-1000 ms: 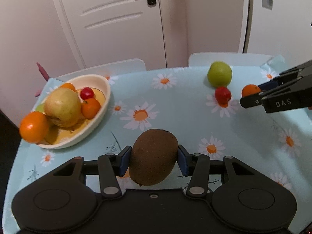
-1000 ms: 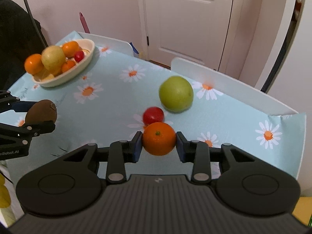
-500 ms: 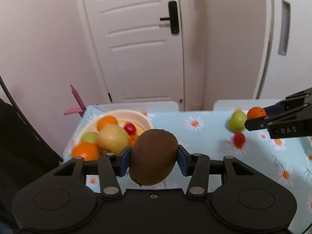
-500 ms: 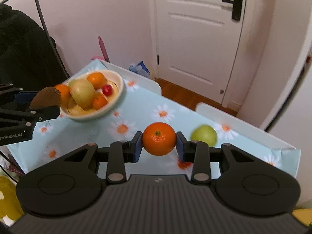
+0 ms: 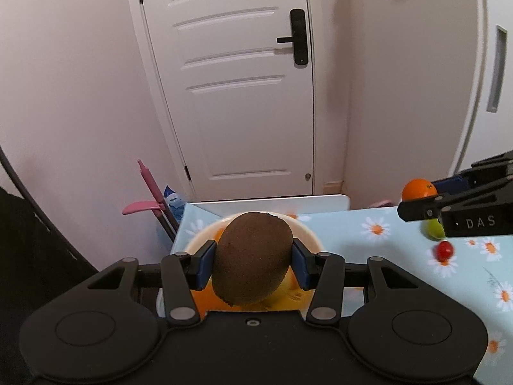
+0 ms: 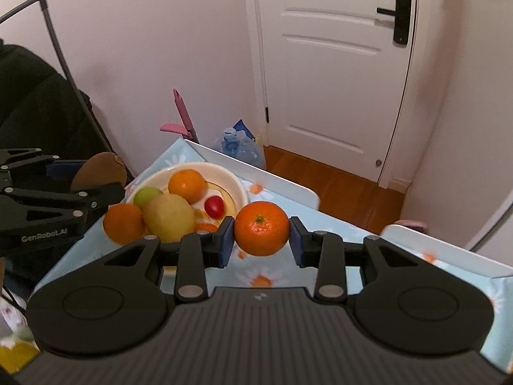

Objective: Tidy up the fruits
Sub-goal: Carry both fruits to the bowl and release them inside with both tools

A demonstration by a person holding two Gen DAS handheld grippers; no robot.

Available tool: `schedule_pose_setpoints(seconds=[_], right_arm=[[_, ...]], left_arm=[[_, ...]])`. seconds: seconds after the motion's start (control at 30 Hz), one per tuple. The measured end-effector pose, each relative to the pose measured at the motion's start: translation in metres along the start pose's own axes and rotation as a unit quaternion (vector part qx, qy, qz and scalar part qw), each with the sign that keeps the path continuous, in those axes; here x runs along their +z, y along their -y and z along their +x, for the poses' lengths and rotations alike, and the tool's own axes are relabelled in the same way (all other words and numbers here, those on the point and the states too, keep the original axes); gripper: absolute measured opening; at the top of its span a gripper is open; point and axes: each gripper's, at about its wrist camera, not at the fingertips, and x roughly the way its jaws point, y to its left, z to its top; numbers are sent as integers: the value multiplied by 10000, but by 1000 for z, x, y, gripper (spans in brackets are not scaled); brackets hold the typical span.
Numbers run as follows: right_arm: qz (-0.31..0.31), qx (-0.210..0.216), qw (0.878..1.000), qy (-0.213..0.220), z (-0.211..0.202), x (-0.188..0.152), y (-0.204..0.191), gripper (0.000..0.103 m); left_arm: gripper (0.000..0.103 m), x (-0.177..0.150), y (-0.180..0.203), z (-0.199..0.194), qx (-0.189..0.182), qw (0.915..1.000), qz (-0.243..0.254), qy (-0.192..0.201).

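Left gripper (image 5: 253,264) is clamped on a brown kiwi (image 5: 252,258), both blue pads pressed against its sides, and it hangs in the air right above the cream bowl (image 6: 235,181). From the right wrist view the kiwi sits just past the bowl's left rim. Right gripper (image 6: 261,237) is squeezing a tangerine (image 6: 261,228) between its pads, stem mark facing the camera, held up off the table on the bowl's right side, close to its rim. The bowl is loaded: a big yellow-green apple (image 6: 168,218) in the middle, an orange (image 6: 123,223) at the near-left edge, another orange (image 6: 187,185) toward the back, a small green fruit (image 6: 147,195) behind the apple, a red cherry tomato (image 6: 214,207) on the right. The bowl stands near the corner of the daisy-print tablecloth (image 5: 340,227). Well to the right of the bowl, a green fruit (image 5: 433,229) and a second cherry tomato (image 5: 444,251) lie on the cloth, close together.
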Motion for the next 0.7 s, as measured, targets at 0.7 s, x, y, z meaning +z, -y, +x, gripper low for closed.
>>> schedule_pose_setpoints(seconds=[0.7], right_arm=[[374, -268, 9973, -570, 119, 29, -41, 51]], left_arm=[[53, 10, -82, 131, -365, 9972, 23, -645]])
